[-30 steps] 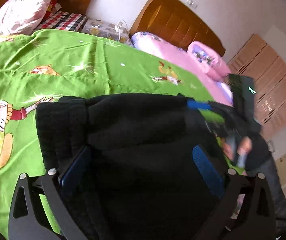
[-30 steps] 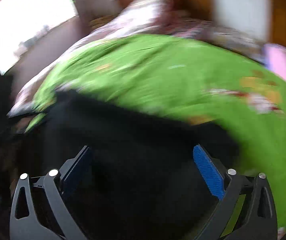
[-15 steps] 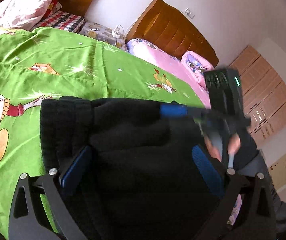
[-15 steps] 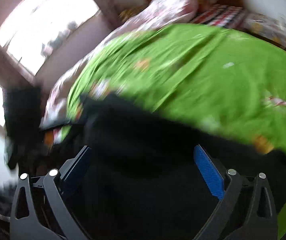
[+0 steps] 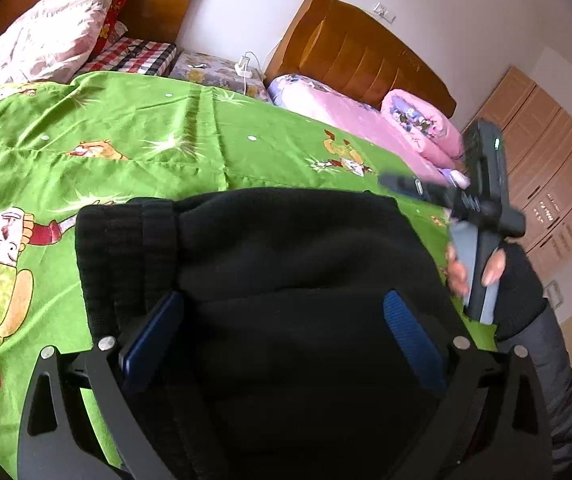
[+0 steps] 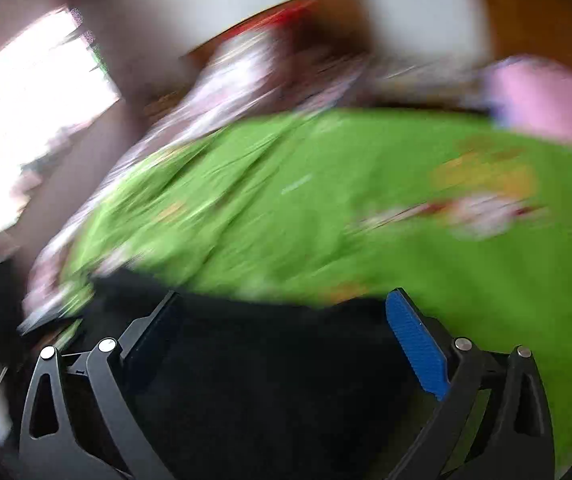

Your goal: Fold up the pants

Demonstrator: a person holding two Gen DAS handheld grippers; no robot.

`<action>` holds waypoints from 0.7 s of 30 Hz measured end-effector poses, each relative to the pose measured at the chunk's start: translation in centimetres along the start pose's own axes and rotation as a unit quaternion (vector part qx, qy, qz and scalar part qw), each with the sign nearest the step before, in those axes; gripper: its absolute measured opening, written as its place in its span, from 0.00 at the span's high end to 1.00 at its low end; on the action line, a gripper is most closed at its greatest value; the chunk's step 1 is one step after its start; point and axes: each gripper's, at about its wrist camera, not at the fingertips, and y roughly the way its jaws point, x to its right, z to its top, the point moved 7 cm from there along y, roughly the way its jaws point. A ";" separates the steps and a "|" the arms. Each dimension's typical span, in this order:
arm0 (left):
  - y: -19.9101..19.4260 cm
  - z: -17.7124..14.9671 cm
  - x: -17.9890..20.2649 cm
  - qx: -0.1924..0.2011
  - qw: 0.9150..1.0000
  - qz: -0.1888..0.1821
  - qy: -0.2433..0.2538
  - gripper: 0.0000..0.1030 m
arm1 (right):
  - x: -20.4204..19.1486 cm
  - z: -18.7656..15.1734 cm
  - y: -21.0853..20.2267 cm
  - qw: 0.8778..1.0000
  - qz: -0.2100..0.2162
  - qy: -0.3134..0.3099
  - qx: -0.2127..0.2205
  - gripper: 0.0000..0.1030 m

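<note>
Over the green cartoon-print bedspread (image 5: 133,148), the left gripper (image 5: 281,332) hovers with its blue-padded fingers (image 5: 410,336) spread wide apart, straddling the black knit pants (image 5: 286,248) without pinching them. The pants lie as a compact folded bundle near the bedspread's near edge, ribbed waistband (image 5: 121,248) towards the left. Half a second ago the right gripper (image 5: 442,194) reached low over the bundle's far right corner; now it has lifted and swung off to the right of the bundle, held in the person's right hand (image 5: 474,268), apart from the cloth. Its own view is heavily blurred from that swing, yet its blue pads (image 6: 416,344) read as apart, with dark cloth below. I judge that the last fold has been released and the task is nearly done, perhaps only needing a smoothing pass.
</note>
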 end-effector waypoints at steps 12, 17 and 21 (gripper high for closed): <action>0.3 0.0 0.0 0.000 0.999 0.026 0.019 0.04 | -7.1 -9.7 -2.4 0.982 0.031 -0.172 -0.071 0.05; 0.5 -0.2 0.3 -0.001 0.997 0.059 0.040 0.04 | -5.9 -8.2 -5.9 0.995 0.026 -0.092 -0.004 0.04; 0.6 -0.2 0.3 -0.002 0.997 0.065 0.044 0.04 | -8.4 -11.3 -9.2 0.992 0.068 -0.106 0.005 0.04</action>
